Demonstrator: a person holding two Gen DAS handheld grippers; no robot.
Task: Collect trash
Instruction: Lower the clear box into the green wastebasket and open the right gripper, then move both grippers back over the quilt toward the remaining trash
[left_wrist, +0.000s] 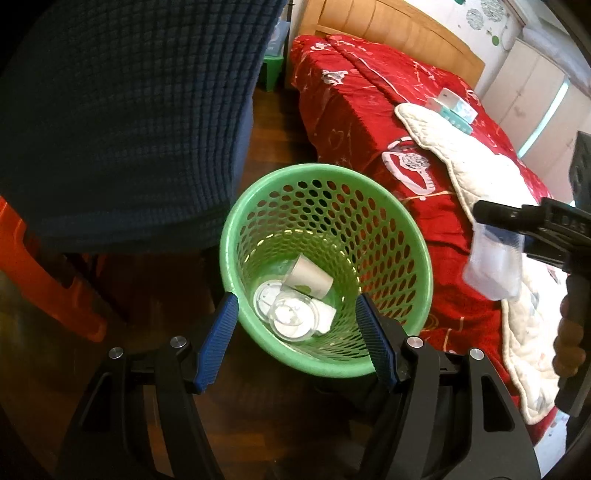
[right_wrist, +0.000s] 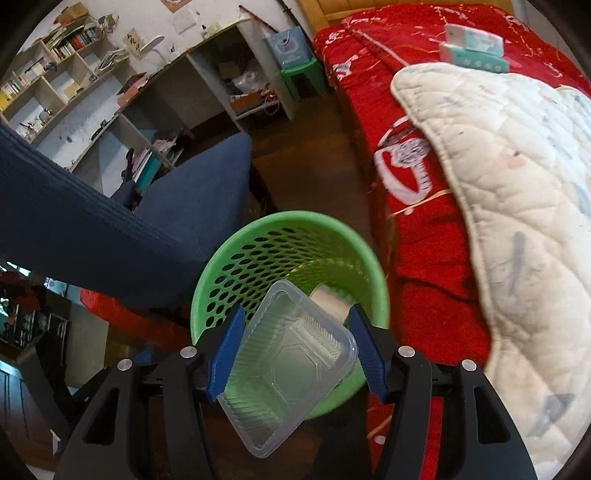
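Right gripper (right_wrist: 295, 347): closed on clear plastic tray (right_wrist: 291, 365), blue pads pressing its two opposite walls; tray tilted, open face toward the camera, hanging over the near rim of green basket (right_wrist: 236, 258). In the left wrist view, same tray (left_wrist: 493, 266) seen blurred at the right, beside the basket rather than over it, above the bed edge.

Left gripper (left_wrist: 297, 332): jaws apart, nothing between the pads; poised above the basket's near rim (left_wrist: 325, 173), not touching it as far as can be told.

Tray, handling: judged very light, thin-walled, springy; ribbed sides likely to buckle or crackle under a hard squeeze; smooth surface likely slippery. Best hold judged across the short span, just under the rolled lip, where stiffest. Present hold looks adequate for a short carry and drop.

Basket contents: paper cup (left_wrist: 308, 277) lying on its side; clear round lids (left_wrist: 291, 314) near the bottom; white scrap beneath, kind unclear. Perforated wall, upright on dark wood floor.

Surroundings: red bedspread (left_wrist: 369, 122) just right of the basket; white quilt (right_wrist: 517, 184) over it; boxes of tissues (right_wrist: 474, 48) farther up the bed; blue chair (left_wrist: 129, 110) to the left; shelving (right_wrist: 92, 85) beyond.
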